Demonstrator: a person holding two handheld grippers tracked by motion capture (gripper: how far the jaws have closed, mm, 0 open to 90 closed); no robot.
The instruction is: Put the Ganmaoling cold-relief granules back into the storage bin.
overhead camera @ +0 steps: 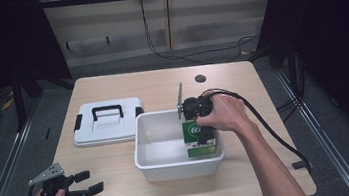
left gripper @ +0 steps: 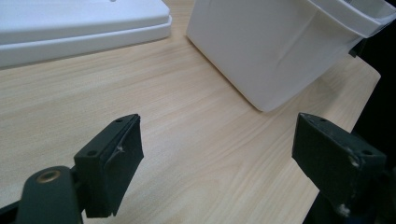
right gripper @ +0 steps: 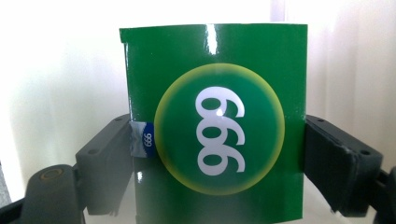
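Two tools work around a white plastic tub (overhead camera: 180, 163) on the pale wood-grain table (overhead camera: 124, 195). From above, the right tool (overhead camera: 202, 134) dips into the tub, clamped on a green box (overhead camera: 201, 142); left of the tub lies a white lid (overhead camera: 108, 129) with a black handle. The left tool (left gripper: 217, 161) gapes wide, empty, near the tub's smooth wall (left gripper: 266, 51). In the right gripper view, the glossy box (right gripper: 215, 135) reads "999" in a yellow-edged circle.
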